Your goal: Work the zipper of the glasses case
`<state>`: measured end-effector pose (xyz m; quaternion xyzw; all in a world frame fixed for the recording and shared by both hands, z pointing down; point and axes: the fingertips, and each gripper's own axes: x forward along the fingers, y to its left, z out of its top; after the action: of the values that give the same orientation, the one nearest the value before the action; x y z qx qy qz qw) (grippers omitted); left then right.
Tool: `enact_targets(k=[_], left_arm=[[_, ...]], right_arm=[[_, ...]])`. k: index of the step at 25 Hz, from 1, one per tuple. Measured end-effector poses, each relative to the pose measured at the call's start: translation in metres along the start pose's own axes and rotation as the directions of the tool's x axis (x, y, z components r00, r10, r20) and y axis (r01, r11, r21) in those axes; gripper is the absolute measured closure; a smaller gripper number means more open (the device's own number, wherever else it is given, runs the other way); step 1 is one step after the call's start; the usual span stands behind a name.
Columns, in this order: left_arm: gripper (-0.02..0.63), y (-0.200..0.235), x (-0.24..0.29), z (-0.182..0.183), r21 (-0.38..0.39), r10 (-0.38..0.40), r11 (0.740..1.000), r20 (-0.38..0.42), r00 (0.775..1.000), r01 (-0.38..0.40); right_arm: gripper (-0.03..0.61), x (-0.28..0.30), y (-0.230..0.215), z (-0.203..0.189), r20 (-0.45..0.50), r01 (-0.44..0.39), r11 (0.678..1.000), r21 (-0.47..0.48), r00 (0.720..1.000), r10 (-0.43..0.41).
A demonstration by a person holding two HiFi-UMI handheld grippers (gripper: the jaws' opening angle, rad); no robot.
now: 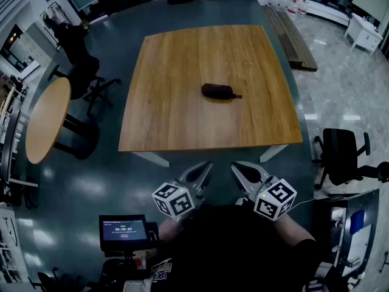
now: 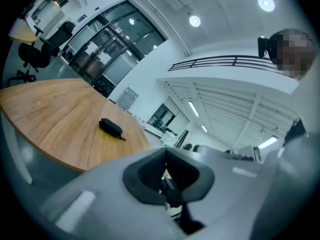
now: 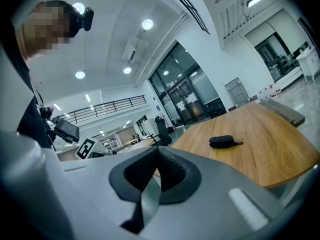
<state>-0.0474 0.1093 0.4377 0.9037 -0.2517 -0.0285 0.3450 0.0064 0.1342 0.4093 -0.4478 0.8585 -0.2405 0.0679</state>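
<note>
Glasses case [image 1: 219, 91], dark and oval, lies closed on its side near the middle of the square wooden table [image 1: 176, 59], a little right of centre in the head view. A thin tab [image 1: 239, 95] sticks out of its right end. Nothing touches it. In the left gripper view the case [image 2: 110, 127] shows at middle left on the tabletop. In the right gripper view it [image 3: 222, 141] shows at middle right.

Both grippers sit low in the head view, below the table's near edge and well apart from the case. The left gripper [image 1: 206, 166] has its jaws pressed together with nothing between them, as its own view [image 2: 165, 171] shows. The right gripper [image 1: 236, 166], just beside it, is likewise closed and empty [image 3: 156, 171]. Their marker cubes [image 1: 173, 199] [image 1: 275, 198] sit just above the person's dark sleeves at the bottom of the frame.

Around the table, a round wooden table [image 1: 45, 117] stands at the left edge and a black office chair [image 1: 340, 151] at the right. A small lit screen [image 1: 123, 230] is at the lower left.
</note>
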Motion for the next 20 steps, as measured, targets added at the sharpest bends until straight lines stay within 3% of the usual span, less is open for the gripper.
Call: enact_targets(k=[20], left_arm=[[0.612, -0.016, 0.028, -0.021, -0.023, 0.035, 0.999, 0.016, 0.999, -0.035]], right_arm=[[0.572, -0.029, -0.029, 0.009, 0.011, -0.043, 0.998, 0.037, 0.999, 0.043]])
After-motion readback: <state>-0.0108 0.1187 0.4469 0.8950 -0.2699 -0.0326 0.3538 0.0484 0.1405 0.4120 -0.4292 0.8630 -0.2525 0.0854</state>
